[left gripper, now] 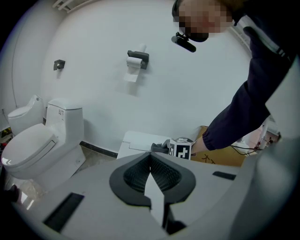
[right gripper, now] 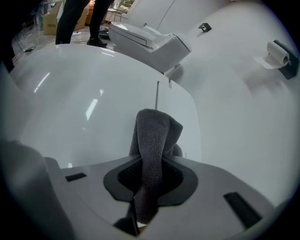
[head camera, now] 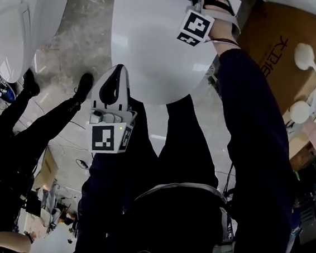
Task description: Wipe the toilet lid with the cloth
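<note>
Left gripper [head camera: 112,87]: I have it low, at the near edge of the toilet lid [head camera: 150,43]. Its jaws are pressed together with nothing between them. Right arm: the sleeve reaches straight out across the lid, and the right gripper [right gripper: 151,159] pinches the cloth [right gripper: 154,136]. The cloth is dark grey, fleecy and folded double, standing out of the jaws over the far end of the glossy white lid. I cannot confirm contact with the surface.
</note>
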Available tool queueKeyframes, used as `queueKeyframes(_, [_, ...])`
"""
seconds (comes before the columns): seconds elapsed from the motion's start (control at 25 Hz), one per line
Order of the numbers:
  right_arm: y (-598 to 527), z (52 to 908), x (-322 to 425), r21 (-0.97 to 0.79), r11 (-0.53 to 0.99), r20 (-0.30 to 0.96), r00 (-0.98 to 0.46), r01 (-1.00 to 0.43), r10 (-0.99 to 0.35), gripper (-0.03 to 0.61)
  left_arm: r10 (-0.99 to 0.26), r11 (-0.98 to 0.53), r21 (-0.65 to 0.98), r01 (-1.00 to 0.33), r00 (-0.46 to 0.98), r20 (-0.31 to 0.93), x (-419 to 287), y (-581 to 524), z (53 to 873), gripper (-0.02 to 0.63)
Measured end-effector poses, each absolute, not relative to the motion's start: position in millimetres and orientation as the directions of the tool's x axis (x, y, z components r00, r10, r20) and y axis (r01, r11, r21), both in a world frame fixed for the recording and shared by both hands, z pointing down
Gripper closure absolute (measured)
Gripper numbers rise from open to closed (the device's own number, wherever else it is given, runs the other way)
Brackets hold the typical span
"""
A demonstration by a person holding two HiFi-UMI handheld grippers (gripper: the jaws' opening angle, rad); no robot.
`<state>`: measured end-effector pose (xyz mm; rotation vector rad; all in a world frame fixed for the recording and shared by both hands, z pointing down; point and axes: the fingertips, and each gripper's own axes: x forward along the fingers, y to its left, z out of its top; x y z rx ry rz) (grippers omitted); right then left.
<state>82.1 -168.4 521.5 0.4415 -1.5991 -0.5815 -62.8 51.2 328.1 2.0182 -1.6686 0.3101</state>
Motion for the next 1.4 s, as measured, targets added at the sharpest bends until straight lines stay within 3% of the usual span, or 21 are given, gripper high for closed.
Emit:
queueKeyframes(0.4, [-93, 525, 81, 0.537, 0.84, 0.842, -0.099, 0.075, -0.53, 0.506, -0.85, -0.168, 0.237, -0.957, 0.262, 0.457, -65, 67, 320, 0.598])
queueKeyframes(1.4, [226, 546, 57, 0.336, 0.937, 0.935, -0.158, 0.094, -0.319, 0.506, -0.845, -0.235, 0.251, -0.939, 0.325, 0.424, -75, 128, 315, 0.598])
